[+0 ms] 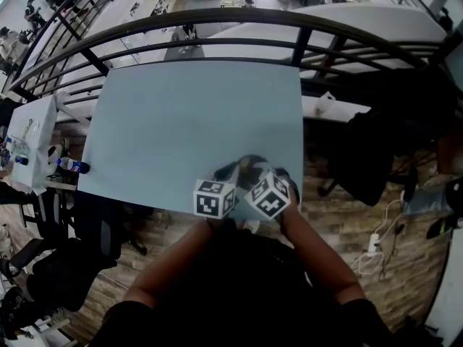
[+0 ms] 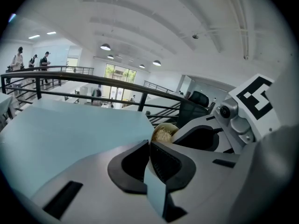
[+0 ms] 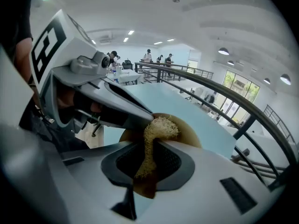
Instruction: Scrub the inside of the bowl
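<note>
Left gripper: clenched on the bowl's thin rim, jaws almost together. It has a smooth grey shell and dark ribbed pads.
Right gripper: grasping the scrubber, with both pads pressed on its stem. It has the same grey shell and dark pads.
Bowl: round, tan-brown, with a smooth matt inside and a thin lip. It sits just past both grippers' tips, its rim in the left one's jaws. Whether it rests on the table cannot be told.
Scrubber: pale straw colour, made of coarse tangled fibres. A narrow strip rises between the right gripper's pads and ends in a tufted head beyond the tips, inside the bowl and just beside the left gripper's tip.
Cubes: white and square-edged with black markers, one on each gripper. They sit side by side, nearly touching.
Table: a flat, pale blue, matt sheet with straight edges.
Edges: both grippers work at the table's near edge. The right edge runs close beside the right gripper.
Open room: a broad stretch of table lies ahead of the grippers and to the left gripper's left.
Railing: dark curved metal bars beyond the table's far edge, well apart from both grippers.
</note>
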{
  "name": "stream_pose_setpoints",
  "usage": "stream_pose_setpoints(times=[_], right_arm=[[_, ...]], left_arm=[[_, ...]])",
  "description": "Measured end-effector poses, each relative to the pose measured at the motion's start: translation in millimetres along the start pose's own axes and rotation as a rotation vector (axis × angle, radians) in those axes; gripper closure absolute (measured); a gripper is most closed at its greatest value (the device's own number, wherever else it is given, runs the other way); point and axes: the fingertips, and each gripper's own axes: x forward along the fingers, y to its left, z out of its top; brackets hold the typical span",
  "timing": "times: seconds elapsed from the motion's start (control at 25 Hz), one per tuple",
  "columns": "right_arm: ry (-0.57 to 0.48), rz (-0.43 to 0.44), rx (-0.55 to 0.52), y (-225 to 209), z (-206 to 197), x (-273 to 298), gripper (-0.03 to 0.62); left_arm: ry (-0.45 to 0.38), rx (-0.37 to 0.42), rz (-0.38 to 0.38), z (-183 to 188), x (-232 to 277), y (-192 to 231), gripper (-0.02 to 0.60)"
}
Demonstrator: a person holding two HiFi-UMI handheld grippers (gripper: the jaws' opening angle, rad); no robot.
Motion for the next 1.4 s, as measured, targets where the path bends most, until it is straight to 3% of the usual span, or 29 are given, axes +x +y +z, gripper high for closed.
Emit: stream_pose_setpoints(times=[0.12,0.24,0.6,0.76,0.96,1.24,1.4], right_arm=[[0.013,0.079,-0.011,11.0,0.0,3.0,0.53],[0.033,0.086,-0.012,15.4,-2.0,-0.2,0.531],[0.082,-0.05,-0.07,-23.0,-14.1,-16.2,0.531],[0.063,-0.101,-0.068,-36.6,-9.9,-18.5,0.531],[0.02,-0.122,-0.11,-31.4,0.9,-16.8,0.531],[-0.016,-0.063,-0.126,-17.9,12.6,-14.1,0.531],[0.002,0.012,-0.125,-7.2,8.8,-13.5,0.531]], left_arm=[[-0.026,0.039,0.021,12.2,-0.2,7.9,0.568],[-0.018,0.052,0.033,12.3,0.5,12.5,0.569],[0.032,-0.014,0.041,-4.9,5.7,21.8,0.569],[0.044,-0.045,0.011,-9.0,8.0,13.1,0.569],[0.049,-0.024,-0.035,-6.4,9.4,-5.5,0.569],[0.019,-0.008,-0.022,5.8,4.4,0.4,0.572],[-0.002,0.004,-0.008,12.5,3.4,2.6,0.572]])
